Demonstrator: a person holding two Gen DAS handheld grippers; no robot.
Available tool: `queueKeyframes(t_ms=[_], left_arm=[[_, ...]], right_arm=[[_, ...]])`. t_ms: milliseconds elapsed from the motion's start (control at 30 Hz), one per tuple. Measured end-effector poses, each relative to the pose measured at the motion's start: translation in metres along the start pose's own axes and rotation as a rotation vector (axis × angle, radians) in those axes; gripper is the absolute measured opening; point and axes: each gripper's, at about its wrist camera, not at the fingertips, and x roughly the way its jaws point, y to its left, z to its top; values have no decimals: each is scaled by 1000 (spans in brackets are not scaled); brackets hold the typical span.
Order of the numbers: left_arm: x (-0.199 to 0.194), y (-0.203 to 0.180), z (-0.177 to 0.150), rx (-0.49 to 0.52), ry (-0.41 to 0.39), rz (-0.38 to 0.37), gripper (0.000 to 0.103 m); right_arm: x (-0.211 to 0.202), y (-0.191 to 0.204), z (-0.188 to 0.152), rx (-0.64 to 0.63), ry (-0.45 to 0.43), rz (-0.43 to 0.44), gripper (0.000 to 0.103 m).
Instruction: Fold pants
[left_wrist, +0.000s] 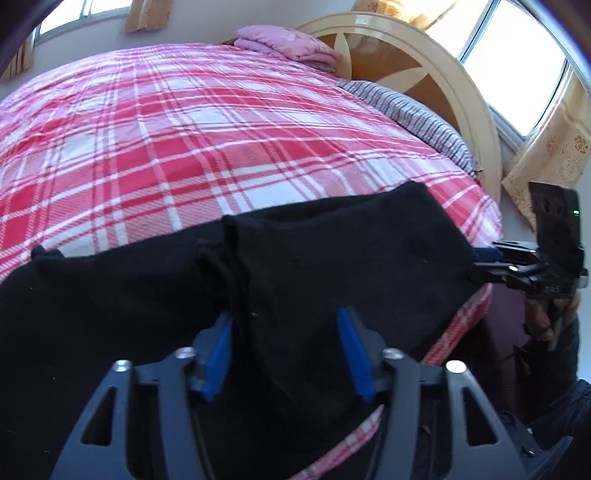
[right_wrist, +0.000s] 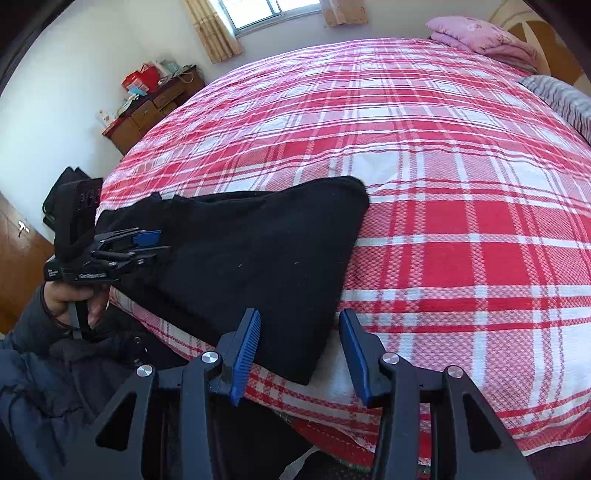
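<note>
Black pants (left_wrist: 314, 266) lie partly folded along the near edge of a bed with a red and white plaid cover (left_wrist: 184, 129); they also show in the right wrist view (right_wrist: 251, 251). My left gripper (left_wrist: 286, 325) is open, its blue-padded fingers straddling a ridge of the black cloth; it shows from the side in the right wrist view (right_wrist: 155, 240). My right gripper (right_wrist: 299, 325) is open over the pants' right corner at the bed edge. It shows at the pants' right end in the left wrist view (left_wrist: 484, 262).
A folded pink blanket (right_wrist: 480, 35) and a striped pillow (left_wrist: 417, 114) lie by the wooden headboard (left_wrist: 424, 74). A wooden dresser (right_wrist: 155, 107) with clutter stands by the far wall. Curtained windows (left_wrist: 517, 55) are behind the headboard.
</note>
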Motion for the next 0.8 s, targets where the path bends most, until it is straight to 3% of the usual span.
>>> queueKeyframes(t_ms=[33, 67, 333, 567, 667, 800], left_arm=[[0, 1, 1, -1, -3, 2, 30], [0, 3, 2, -10, -5, -4, 12], [-33, 15, 3, -77, -97, -60, 12], [-11, 33, -7, -136, -20, -56, 12], [-10, 37, -9, -157, -24, -75, 12], [-11, 35, -11, -156, -33, -80, 12]], right_arm=[[2, 3, 0, -10, 1, -9, 46], [3, 5, 0, -11, -1, -13, 46], [-6, 12, 2, -11, -77, -2, 40], [6, 11, 2, -17, -36, -81, 40], [-19, 20, 9, -8, -139, -132, 40], [-21, 38, 10, -43, -158, 45, 41]])
